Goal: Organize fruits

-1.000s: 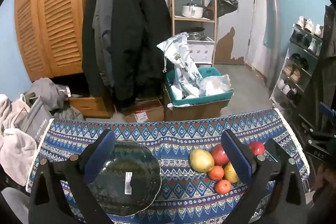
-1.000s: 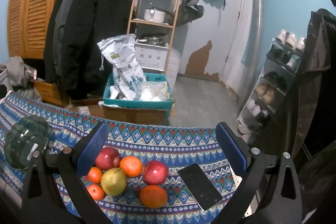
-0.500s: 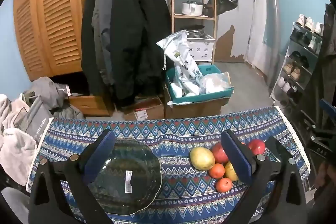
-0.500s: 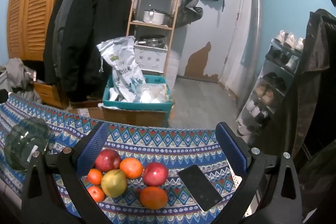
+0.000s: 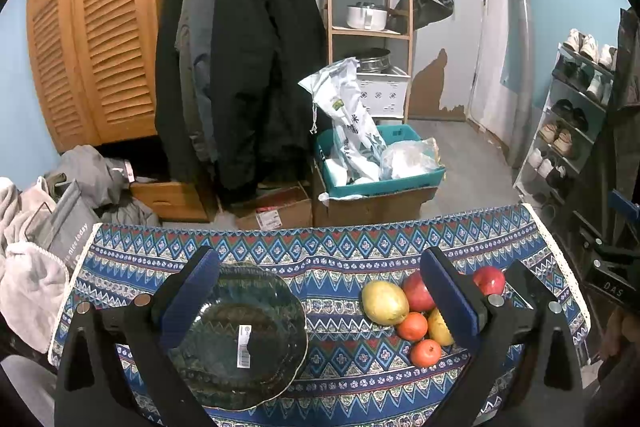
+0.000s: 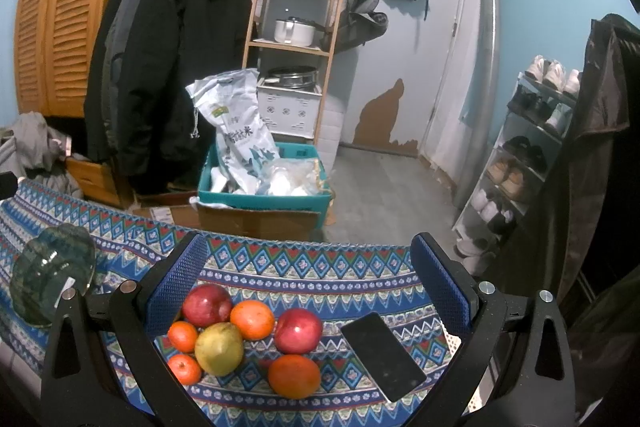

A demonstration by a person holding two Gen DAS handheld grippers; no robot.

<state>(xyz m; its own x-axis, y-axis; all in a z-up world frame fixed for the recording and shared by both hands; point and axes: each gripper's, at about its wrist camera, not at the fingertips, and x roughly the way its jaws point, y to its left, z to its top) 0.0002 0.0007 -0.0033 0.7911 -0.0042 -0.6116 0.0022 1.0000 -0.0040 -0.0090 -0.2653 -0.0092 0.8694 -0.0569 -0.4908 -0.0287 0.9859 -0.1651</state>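
A pile of fruit lies on the patterned cloth: a yellow-green mango, red apples, oranges and small tangerines. A dark glass plate lies to the left of it; it also shows in the right wrist view. My left gripper is open and empty, above the cloth between plate and fruit. My right gripper is open and empty, above the fruit pile.
A black phone lies on the cloth right of the fruit. The table ends just beyond the cloth's far edge. Behind stand a teal crate on cardboard boxes, hanging coats and a shoe rack.
Both views have shifted slightly; the fruit and plate sit a little higher in the frames. Nothing was grasped or moved on the cloth.
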